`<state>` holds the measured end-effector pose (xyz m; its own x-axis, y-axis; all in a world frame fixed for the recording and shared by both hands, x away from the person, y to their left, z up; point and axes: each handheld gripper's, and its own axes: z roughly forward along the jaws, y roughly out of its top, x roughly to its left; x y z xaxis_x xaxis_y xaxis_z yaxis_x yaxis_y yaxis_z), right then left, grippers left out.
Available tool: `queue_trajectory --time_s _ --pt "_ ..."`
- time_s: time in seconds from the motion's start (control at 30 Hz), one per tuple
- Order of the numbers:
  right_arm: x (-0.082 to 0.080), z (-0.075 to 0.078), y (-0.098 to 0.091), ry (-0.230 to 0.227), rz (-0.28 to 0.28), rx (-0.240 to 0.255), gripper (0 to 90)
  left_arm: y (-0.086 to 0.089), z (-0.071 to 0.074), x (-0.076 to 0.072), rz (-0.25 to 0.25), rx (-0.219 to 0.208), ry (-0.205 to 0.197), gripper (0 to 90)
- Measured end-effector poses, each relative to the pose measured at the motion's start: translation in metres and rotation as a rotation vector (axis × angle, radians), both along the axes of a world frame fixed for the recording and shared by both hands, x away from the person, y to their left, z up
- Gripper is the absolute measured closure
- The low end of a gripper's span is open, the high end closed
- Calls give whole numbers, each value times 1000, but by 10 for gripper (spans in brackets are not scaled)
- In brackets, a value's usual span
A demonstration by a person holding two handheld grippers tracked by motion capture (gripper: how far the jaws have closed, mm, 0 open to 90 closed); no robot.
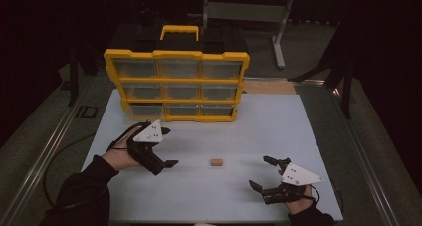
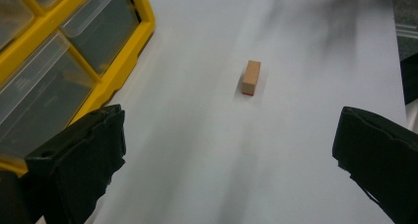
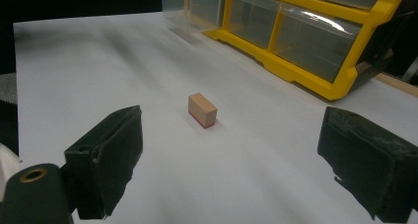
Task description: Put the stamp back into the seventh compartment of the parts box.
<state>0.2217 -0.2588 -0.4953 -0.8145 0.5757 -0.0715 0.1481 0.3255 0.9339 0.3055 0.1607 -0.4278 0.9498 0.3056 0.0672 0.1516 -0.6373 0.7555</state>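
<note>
High view: small tan block (image 1: 216, 162) lying on white tabletop (image 1: 268, 126), between left tool (image 1: 168, 147) and right tool (image 1: 260, 172), touching neither; both spread wide. Yellow drawer organizer (image 1: 176, 81) standing behind.
Left gripper view: block (image 2: 251, 77) ahead, jaws wide.
Right gripper view: block (image 3: 202, 110) ahead, red underside, jaws wide.

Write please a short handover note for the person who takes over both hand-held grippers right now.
Left hand-held gripper: open, holds nothing, near the lower left corner of the yellow drawer organizer.
Right hand-held gripper: open, holds nothing, at the near right of the white table.
Small wooden block: lies alone on the table between the two grippers, untouched; its bottom face is red.
Organizer: stands at the far side; its lower left drawer appears pulled out slightly.
Done: no grasp yet.
Left: probably pick up the block and put it into a drawer.
</note>
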Motion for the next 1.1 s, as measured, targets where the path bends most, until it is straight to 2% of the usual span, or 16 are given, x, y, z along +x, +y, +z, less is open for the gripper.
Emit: queue_trajectory --time_s 0.27,0.43,0.77,1.1 --pt "0 0 0 1 0 0 100 -18 1 6 -32 1 -1 0" --pt "0 0 -1 2 0 1 101 -28 0 9 -46 -22 11 0" --pt "0 0 0 2 1 3 101 -45 -6 12 -83 9 19 0" --pt "0 0 0 3 3 2 101 -62 -15 17 -111 14 32 0"
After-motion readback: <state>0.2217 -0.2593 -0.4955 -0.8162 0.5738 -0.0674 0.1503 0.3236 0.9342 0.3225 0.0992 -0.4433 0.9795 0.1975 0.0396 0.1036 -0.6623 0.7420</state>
